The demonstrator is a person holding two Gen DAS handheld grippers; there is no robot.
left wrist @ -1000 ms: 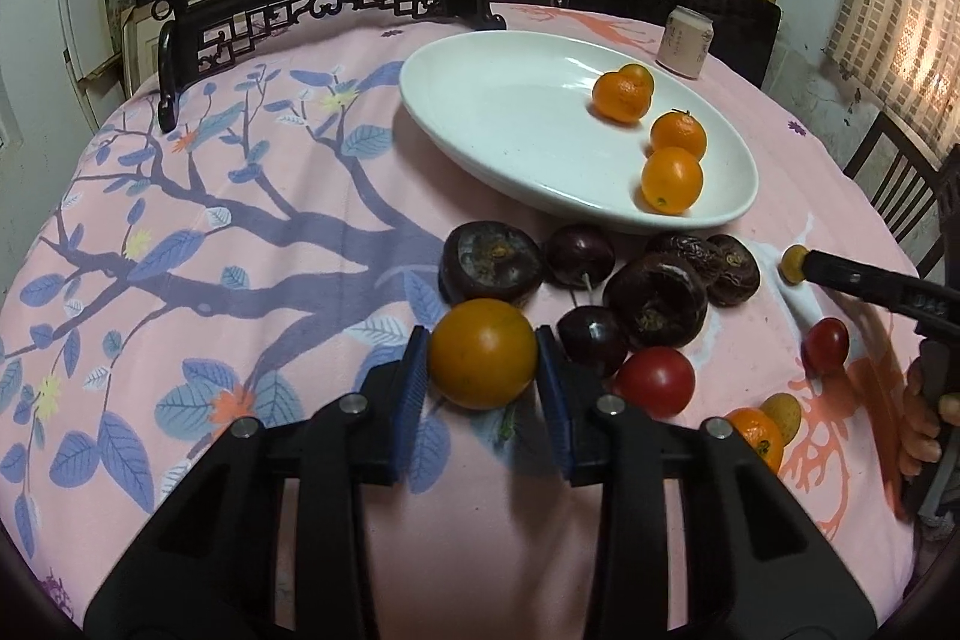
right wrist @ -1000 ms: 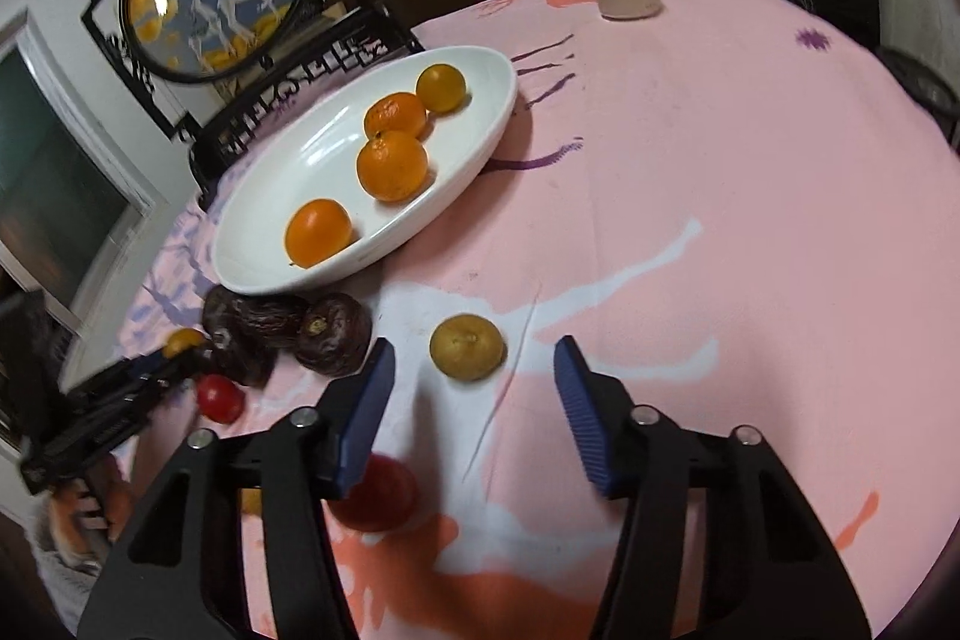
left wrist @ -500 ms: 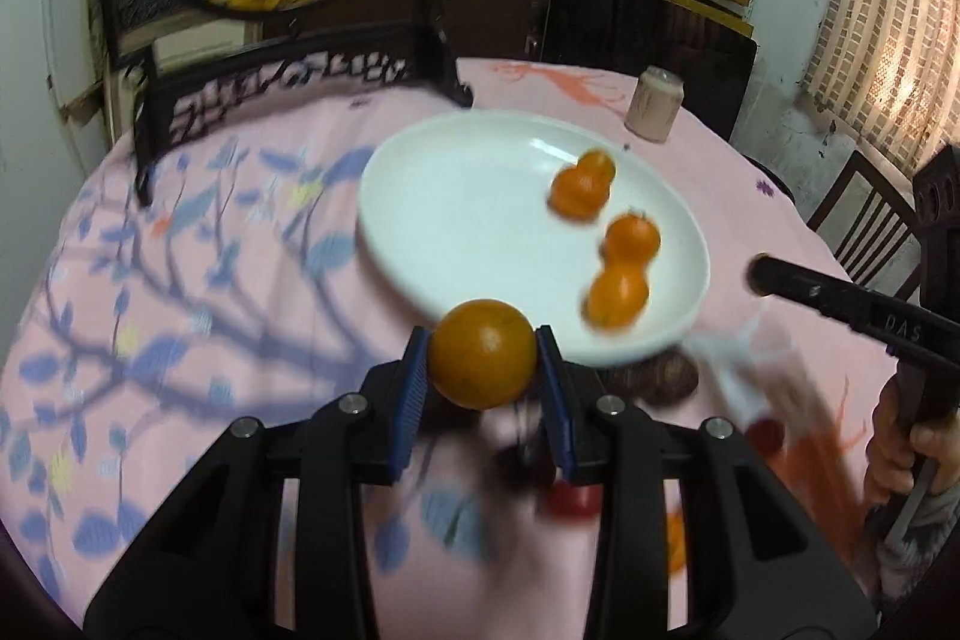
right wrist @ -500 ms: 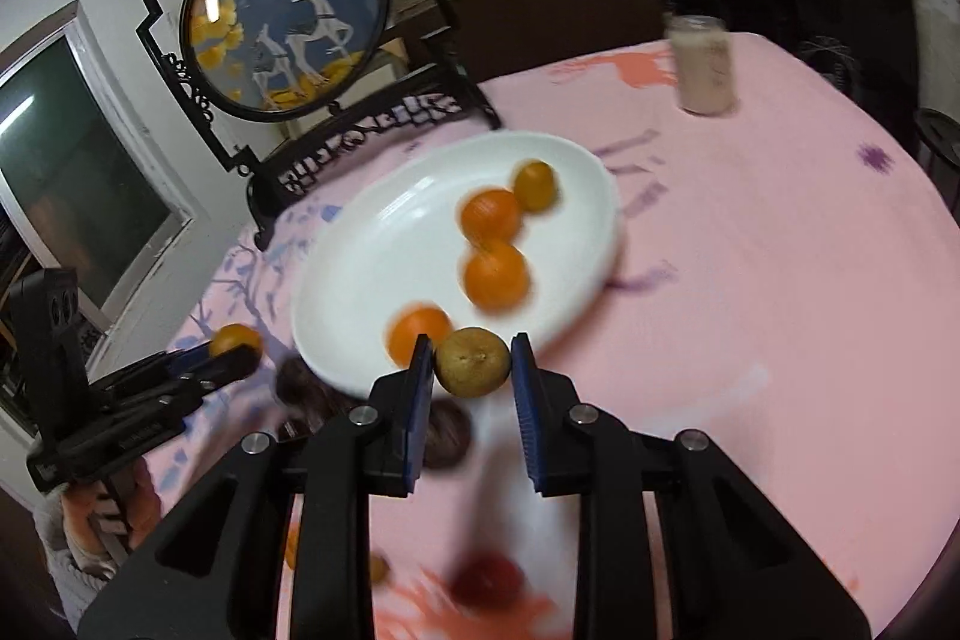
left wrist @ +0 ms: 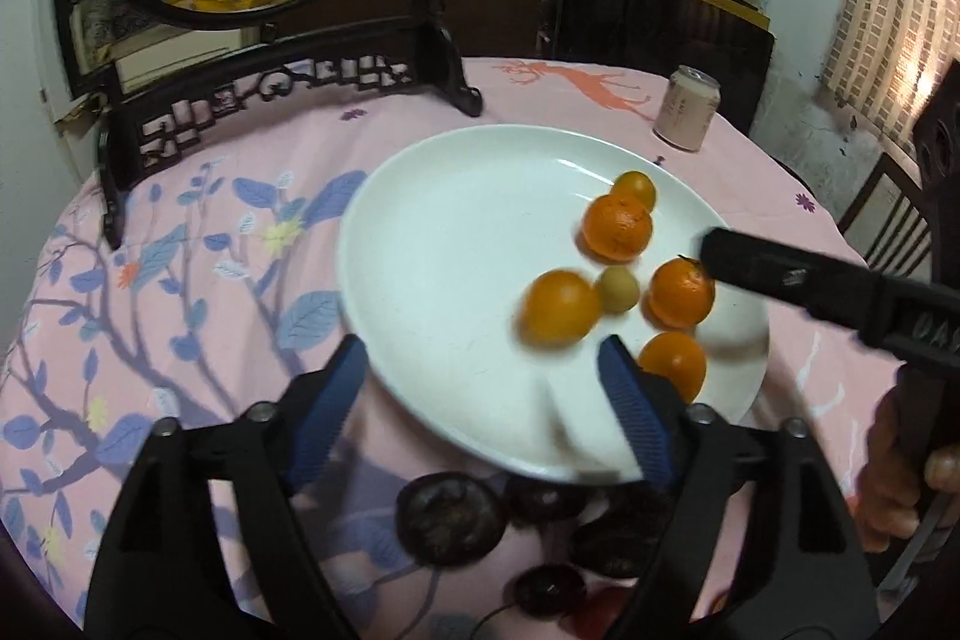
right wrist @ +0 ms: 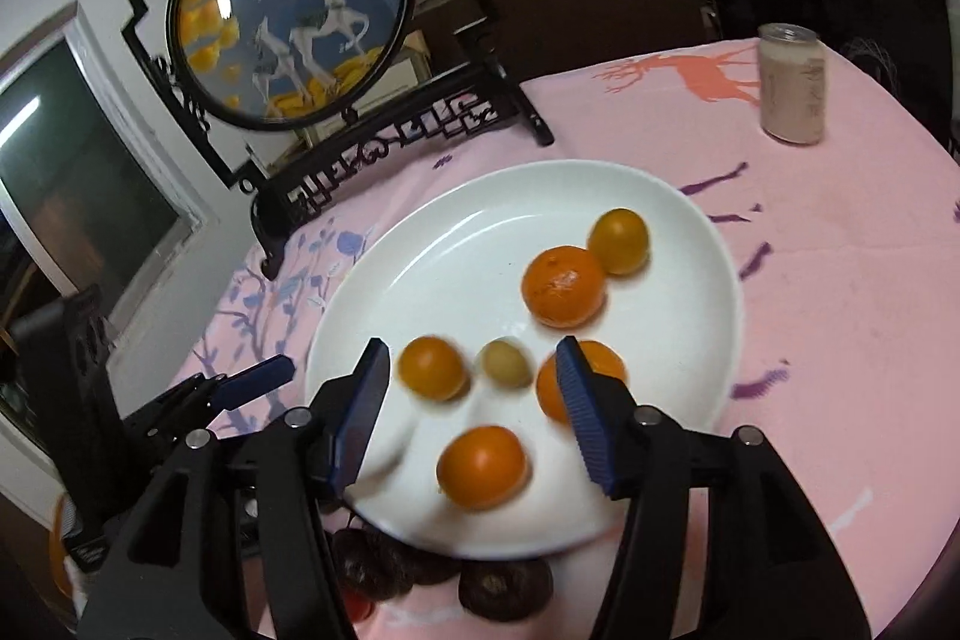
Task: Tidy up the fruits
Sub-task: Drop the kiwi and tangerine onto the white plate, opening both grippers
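Hovering over the shallow white oval plate point(left wrist: 456, 232), we see our left claw point(left wrist: 480, 400) with its jaws just opened wide and empty; the blurred round orange fruit point(left wrist: 559, 307) lies on the plate beyond them. Our right claw point(right wrist: 474, 412) has likewise just been opening and grips nothing, the small yellow-green fruit point(right wrist: 507, 363) lying on the plate just beyond its pads. Dark brown wrinkled fruits point(left wrist: 450, 520) sit on the pink patterned surface point(left wrist: 180, 292) at the plate's near rim.
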